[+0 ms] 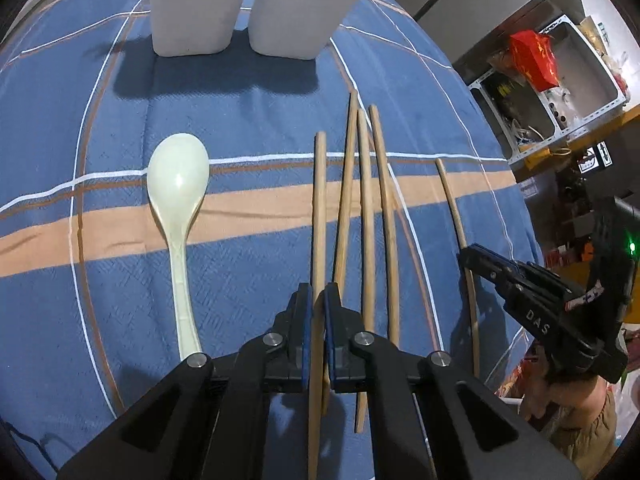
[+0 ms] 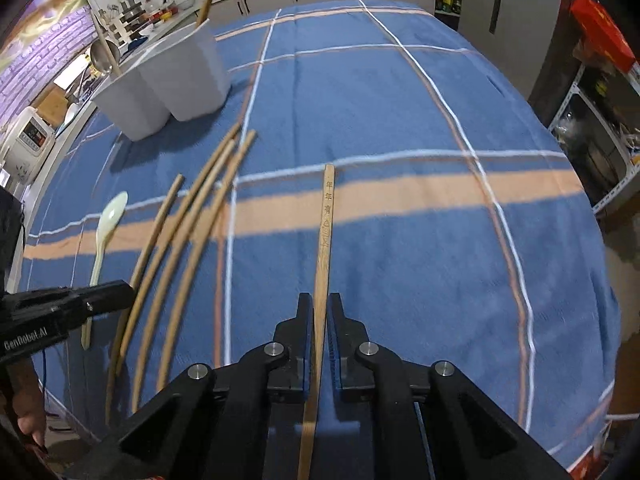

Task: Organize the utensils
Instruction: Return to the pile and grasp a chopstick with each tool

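Both hand-held grippers (image 1: 318, 300) (image 2: 320, 312) pinch chopsticks (image 1: 319, 216) (image 2: 325, 232), ends cut off.

Black claw (image 1: 318, 300) arms with blue pads, silver screws, white "DAS" lettering.

Plaid-clothed table (image 2: 400, 100) — chopsticks (image 1: 366, 200), spoon (image 1: 178, 200), holder (image 1: 248, 4)

The tops of the two white holders (image 1: 256, 8) are cut off by the upper edge of the left wrist view. The lower end of the chopstick (image 2: 320, 264) in the right wrist view is hidden under the gripper body, and its engraved characters are too small to read. The shelf contents (image 1: 536, 80) are too blurred to tell.
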The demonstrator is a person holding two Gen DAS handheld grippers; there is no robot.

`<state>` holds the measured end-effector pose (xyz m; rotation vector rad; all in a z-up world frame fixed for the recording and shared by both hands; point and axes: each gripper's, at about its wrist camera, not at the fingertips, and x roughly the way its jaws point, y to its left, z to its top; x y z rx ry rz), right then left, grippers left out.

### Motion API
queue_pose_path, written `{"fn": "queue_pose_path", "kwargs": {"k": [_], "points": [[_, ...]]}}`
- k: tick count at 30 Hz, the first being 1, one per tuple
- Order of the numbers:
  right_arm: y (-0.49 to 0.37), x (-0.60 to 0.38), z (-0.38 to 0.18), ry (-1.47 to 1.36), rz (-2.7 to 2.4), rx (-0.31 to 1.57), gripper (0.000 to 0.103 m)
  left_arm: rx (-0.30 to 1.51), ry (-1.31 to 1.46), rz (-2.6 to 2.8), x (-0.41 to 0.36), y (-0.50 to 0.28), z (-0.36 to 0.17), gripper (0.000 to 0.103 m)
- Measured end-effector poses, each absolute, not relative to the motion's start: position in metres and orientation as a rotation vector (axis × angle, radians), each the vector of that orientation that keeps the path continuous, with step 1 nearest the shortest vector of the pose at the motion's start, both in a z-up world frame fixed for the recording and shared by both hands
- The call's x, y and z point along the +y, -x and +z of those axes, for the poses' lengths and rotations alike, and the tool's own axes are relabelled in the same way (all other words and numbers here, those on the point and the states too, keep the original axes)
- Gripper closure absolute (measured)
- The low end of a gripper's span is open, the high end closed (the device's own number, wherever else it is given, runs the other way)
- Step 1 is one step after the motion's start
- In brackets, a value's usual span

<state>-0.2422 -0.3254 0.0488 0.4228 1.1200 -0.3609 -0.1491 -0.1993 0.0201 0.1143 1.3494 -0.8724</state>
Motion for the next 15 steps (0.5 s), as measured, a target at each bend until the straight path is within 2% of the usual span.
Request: {"fn": "queue_pose_path", "kwargs": {"k": [15], "points": [[0.198, -0.343, 0.047, -0.355, -0.369, 1.142, 0.093, 1.273, -0.194, -0.786, -0.240, 0.115, 0.023, 0.097]]}}
